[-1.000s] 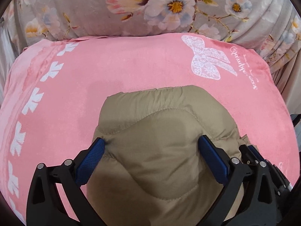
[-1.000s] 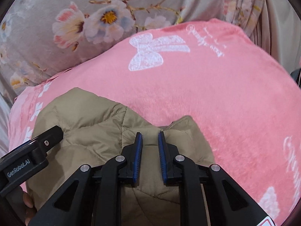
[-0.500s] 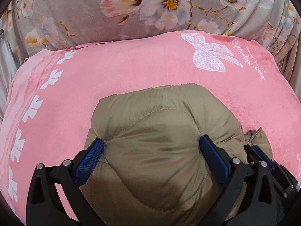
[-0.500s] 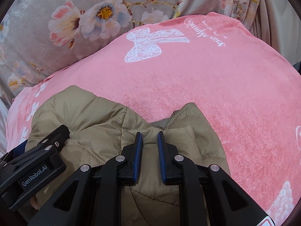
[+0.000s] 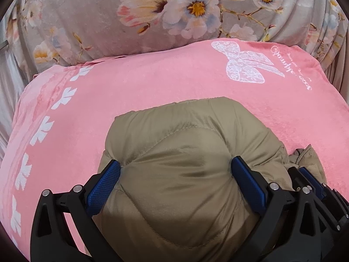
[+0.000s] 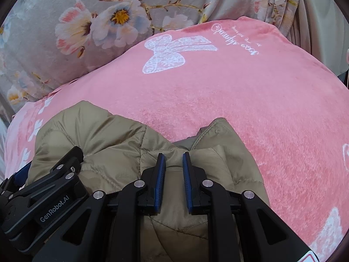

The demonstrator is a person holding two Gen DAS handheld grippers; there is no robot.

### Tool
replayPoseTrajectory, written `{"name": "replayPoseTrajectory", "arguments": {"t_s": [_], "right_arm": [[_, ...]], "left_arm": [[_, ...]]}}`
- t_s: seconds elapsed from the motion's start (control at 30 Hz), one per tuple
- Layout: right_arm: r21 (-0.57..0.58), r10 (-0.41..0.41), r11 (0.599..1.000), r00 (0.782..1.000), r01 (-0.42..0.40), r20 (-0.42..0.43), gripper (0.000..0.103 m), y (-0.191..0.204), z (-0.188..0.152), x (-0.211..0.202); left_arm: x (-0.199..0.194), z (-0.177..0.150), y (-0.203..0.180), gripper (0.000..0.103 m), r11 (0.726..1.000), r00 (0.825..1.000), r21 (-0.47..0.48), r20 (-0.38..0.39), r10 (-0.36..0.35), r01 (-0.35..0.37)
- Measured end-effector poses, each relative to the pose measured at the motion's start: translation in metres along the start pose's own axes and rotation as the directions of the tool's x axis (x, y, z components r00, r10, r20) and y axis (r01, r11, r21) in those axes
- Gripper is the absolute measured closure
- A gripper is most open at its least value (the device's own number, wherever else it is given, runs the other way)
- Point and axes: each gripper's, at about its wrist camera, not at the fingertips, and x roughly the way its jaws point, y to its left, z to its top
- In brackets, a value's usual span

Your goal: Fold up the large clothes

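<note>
A khaki quilted puffer jacket (image 5: 185, 131) lies bunched on a pink blanket (image 5: 152, 83). My left gripper (image 5: 175, 162) has its jaws wide, and both blue pads dent the thick padded bundle between them. My right gripper (image 6: 173, 156) is nearly closed, pinching a thin fold of the jacket (image 6: 98, 131) near its collar edge. The two grippers are close together. The left gripper's body (image 6: 54, 179) shows at the lower left of the right wrist view, and the right gripper's finger (image 5: 309, 174) shows at the lower right of the left wrist view.
The pink blanket (image 6: 240, 98) has a white lace bow print and script lettering and spreads ahead and to both sides. A grey floral cover (image 5: 87, 11) rises behind it. Pleated light fabric (image 6: 316, 21) hangs at the far right.
My left gripper has sunk a little with the jacket bundle and drawn nearer the right gripper, so it shows larger in the right wrist view. The right gripper has held still.
</note>
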Motion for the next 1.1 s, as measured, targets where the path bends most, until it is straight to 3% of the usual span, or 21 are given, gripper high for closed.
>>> {"name": "replayPoseTrajectory", "arguments": {"t_s": [0.4,0.6,0.77,0.87,1.0,1.1], "right_arm": [[0.006,-0.015,1.000,1.000,0.015,0.016,0.089,0.002,-0.001,0.001],[0.024,0.009,1.000,1.000,-0.009,0.009,0.088,-0.003,-0.003,-0.009],[-0.030,-0.003,1.000,0.997,0.005,0.073,0.069,0.000,-0.033,-0.079],[-0.059,0.012,0.998,0.997,-0.007,0.071,0.064,-0.008,-0.060,-0.111],[-0.010,0.002,1.000,1.000,-0.003,-0.025,0.064,-0.027,-0.093,-0.116],[0.040,0.028,0.999,0.999,-0.027,-0.027,0.062,-0.039,-0.109,-0.110]], "left_arm": [[0.001,-0.003,-0.001,0.005,1.000,1.000,0.007,0.018,0.010,-0.010],[-0.016,-0.009,0.008,0.005,0.999,0.999,0.010,0.017,-0.038,0.038],[-0.067,-0.043,0.018,0.005,0.996,0.996,0.037,0.049,-0.081,0.079],[-0.089,-0.068,0.033,0.005,0.991,0.991,-0.002,0.017,-0.134,0.135],[-0.100,-0.094,0.042,0.005,0.990,0.990,-0.013,-0.007,-0.139,0.139],[-0.104,-0.108,0.039,0.005,0.993,0.993,0.022,0.016,-0.116,0.115]]}}
